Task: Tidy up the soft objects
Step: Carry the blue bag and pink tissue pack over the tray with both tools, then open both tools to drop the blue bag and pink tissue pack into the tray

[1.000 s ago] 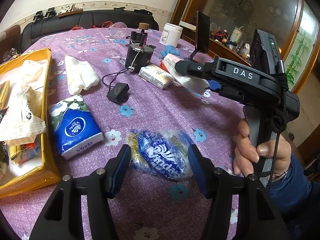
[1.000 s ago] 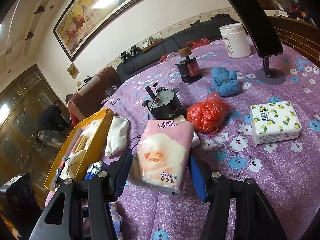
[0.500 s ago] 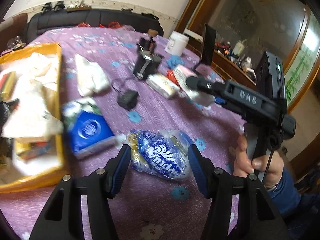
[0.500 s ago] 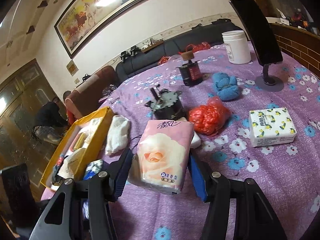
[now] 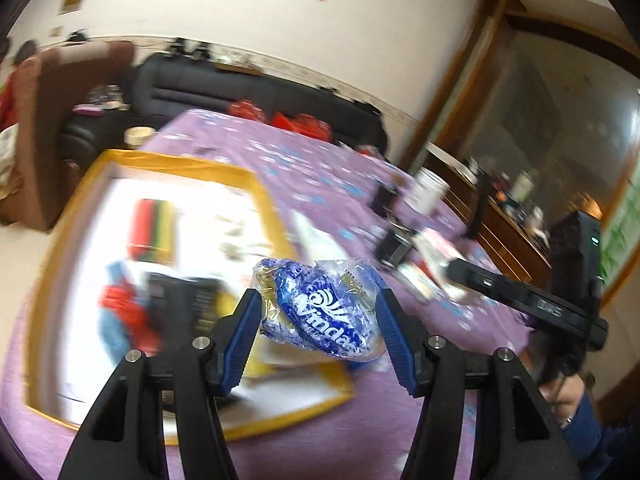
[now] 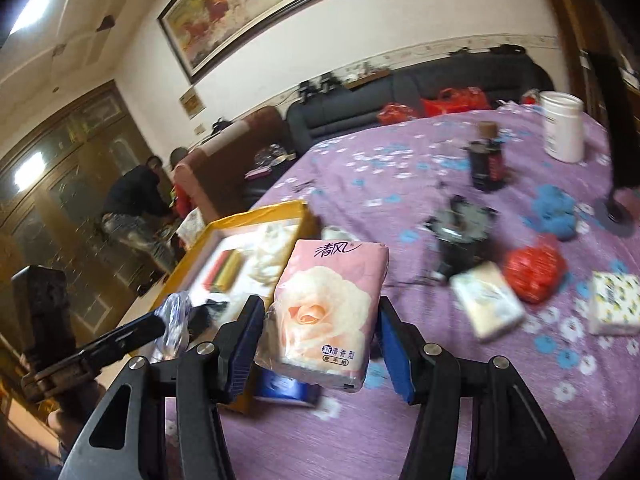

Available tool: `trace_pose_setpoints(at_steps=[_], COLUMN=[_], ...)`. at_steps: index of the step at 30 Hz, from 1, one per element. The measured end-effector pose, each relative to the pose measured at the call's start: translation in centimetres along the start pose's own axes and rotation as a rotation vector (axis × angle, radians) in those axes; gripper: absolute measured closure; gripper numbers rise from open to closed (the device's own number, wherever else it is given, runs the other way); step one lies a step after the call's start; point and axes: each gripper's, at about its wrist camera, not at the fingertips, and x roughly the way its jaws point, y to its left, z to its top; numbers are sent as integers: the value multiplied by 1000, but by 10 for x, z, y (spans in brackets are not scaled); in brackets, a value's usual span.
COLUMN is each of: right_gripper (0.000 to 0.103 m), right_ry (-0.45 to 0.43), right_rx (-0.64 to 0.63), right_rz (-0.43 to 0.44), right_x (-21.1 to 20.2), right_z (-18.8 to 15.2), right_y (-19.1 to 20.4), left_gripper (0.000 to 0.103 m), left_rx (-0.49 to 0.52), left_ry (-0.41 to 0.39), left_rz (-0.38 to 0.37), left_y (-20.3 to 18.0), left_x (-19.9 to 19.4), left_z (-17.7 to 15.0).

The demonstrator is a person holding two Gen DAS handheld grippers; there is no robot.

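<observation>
Both tongs loaded, carrying tissue packs toward the yellow box

The left gripper (image 5: pixel 318 320) was clamped on a crinkly blue-and-clear plastic tissue pack (image 5: pixel 320 310), held in the air over the near right part of the shallow yellow-rimmed cardboard box (image 5: pixel 264 196); the right gripper (image 6: pixel 322 338) gripped a pink rose-printed soft tissue pack (image 6: pixel 330 310) above the purple flowered tablecloth (image 6: pixel 500 420), just short of the box. To do this well, I would judge it best to bring each pack fully inside the rim, lower it onto a free patch among the blurred contents, and only then widen the tongs, one side at a time, so neither pack lands on the edge.
</observation>
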Motion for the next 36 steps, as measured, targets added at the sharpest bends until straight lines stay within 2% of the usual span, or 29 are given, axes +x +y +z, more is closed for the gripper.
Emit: trace_pose_setpoints(at_steps=[5,9,16,21,25,28,32,36], right_gripper=[42,42,42,40,39,34,31,21], right_ry=[39,74,153,170,193,188,145,82], right_rx=[-38,-108,-171,-184,-172,-169,-185,-204], right_rz=[38,45,39,5,10,23,36,42], right_x=[29,62,127,154,162,157,138,113], right_z=[10,14,14,15,16,18,22,26], right_y=[31,64,103,111,108,106,104,103], left_gripper=[44,44,44,44,44,44,41,39], left_rx=[-72,-96,-137,-135,-126,-125,-121,-108], left_ry=[-36,-45,-22,-20,-23,-27,-40,-66], left_rz=[89,149,185,198,199,198,188,176], left_y=[46,67,92,93,92,90,85,78], left_x=[-13,-18,-11,-8,-7,-7,-8,-15], left_z=[6,5,1,0,0,0,0,1])
